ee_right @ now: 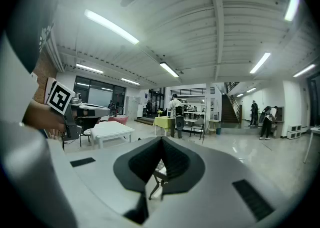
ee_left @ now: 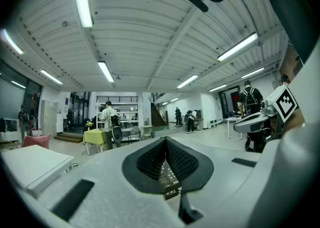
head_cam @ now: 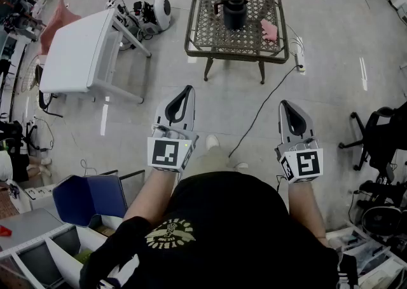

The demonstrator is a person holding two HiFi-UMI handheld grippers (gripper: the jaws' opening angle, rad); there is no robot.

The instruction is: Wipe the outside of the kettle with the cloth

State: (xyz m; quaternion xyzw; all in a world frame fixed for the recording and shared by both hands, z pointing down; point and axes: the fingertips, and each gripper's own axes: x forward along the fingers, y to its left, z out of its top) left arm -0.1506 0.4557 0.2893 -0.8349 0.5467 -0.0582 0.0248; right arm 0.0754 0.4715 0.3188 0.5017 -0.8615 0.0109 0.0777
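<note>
One upright kettle (head_cam: 235, 13) — spout (head_cam: 218, 8) leftward

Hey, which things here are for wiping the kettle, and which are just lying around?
For the job:
black kettle
pink cloth
lattice table under both
left gripper, right gripper

Just lying about:
white table
power strip
office chair

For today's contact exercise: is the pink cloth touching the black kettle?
Apart. The head view shows bare lattice tabletop between the kettle and the cloth lying to its right.
</note>
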